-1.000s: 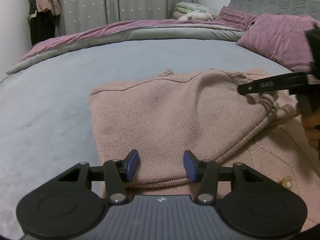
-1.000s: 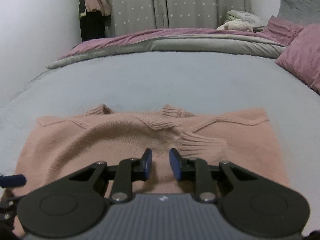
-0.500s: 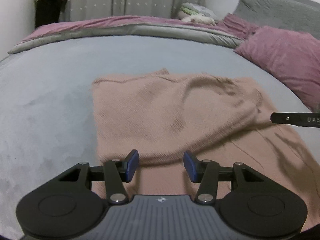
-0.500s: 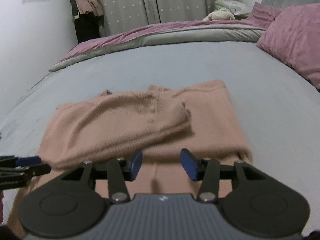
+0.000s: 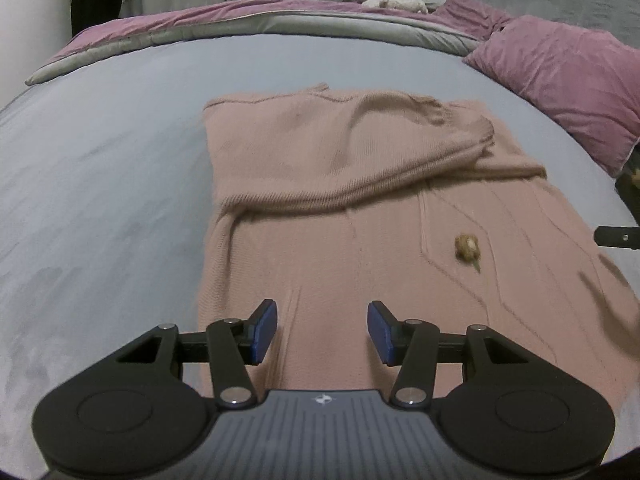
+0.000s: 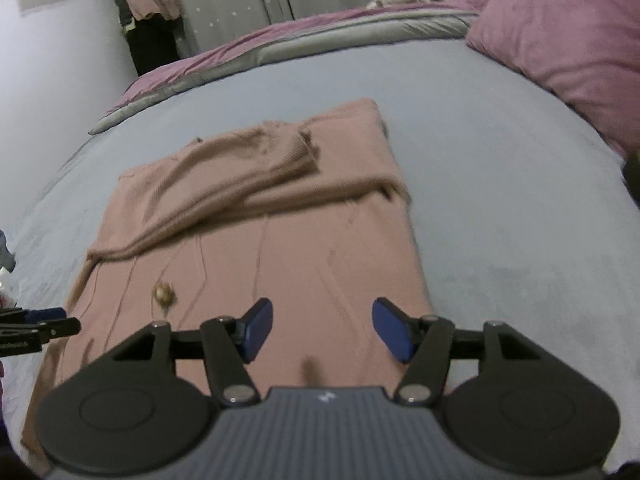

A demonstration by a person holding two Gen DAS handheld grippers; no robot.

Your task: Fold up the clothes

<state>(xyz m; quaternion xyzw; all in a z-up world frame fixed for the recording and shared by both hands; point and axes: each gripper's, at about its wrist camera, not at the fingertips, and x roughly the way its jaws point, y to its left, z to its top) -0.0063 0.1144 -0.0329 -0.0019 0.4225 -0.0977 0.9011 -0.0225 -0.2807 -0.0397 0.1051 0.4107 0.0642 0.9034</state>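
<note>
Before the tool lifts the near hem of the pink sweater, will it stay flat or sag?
The pink sweater will probably sag: its folded sleeve already drapes in soft wrinkles. The thick knit looks grippy, so slipping seems unlikely. The small brooch may swing.

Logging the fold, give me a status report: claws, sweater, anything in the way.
Both claws, left and right, open, empty. Pink sweater flat on bed, sleeves folded across. Small tan brooch on front.

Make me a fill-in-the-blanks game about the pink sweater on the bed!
1. The pink sweater lies on a ____ bed cover.
2. The left gripper and the right gripper both have their jaws ____.
3. The pads on the gripper fingers are coloured ____.
4. The sleeves are folded ____ the sweater's body.

Missing words: grey; open; blue; over
</note>
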